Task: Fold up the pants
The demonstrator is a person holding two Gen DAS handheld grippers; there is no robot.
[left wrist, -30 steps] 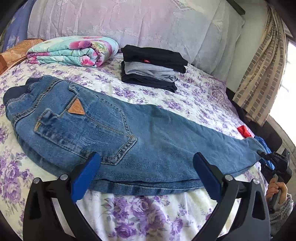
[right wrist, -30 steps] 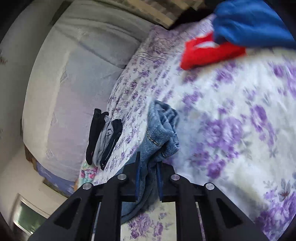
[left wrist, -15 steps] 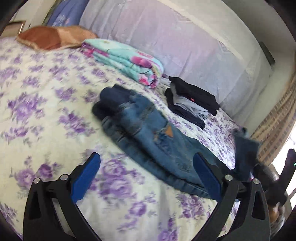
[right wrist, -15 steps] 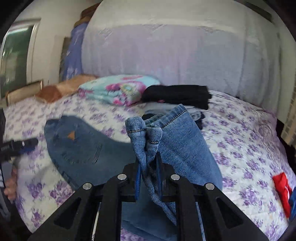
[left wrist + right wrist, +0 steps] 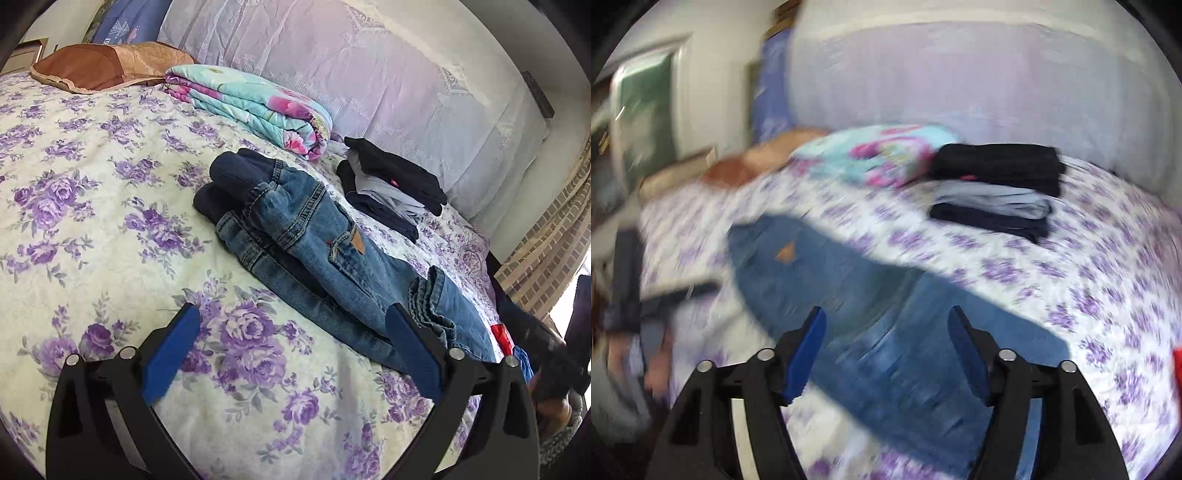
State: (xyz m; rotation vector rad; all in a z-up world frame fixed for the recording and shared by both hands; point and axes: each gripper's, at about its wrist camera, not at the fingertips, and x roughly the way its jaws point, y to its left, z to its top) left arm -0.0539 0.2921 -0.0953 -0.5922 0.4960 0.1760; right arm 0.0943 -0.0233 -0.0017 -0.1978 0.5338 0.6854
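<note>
Blue jeans point(image 5: 317, 243) with a dark ribbed waistband lie on the floral bedspread point(image 5: 92, 206). Their leg hem point(image 5: 430, 299) is folded back onto the legs. My left gripper point(image 5: 291, 350) is open and empty, low over the bedspread, near the jeans' front edge. In the blurred right wrist view my right gripper point(image 5: 886, 354) is open and empty just above the jeans point(image 5: 857, 302). The right gripper's body also shows at the right edge of the left wrist view point(image 5: 546, 350).
A stack of folded dark and grey clothes point(image 5: 391, 188) and a folded floral blanket point(image 5: 251, 107) lie behind the jeans. A brown pillow point(image 5: 107, 64) is at the far left. A red item point(image 5: 502, 336) and a blue one lie near the bed's right edge. Curtains point(image 5: 546, 258) hang right.
My right gripper carried the leg hem over toward the waistband, then opened and let it go. The hem now rests on the jeans. The left wrist view has swung to the left.
</note>
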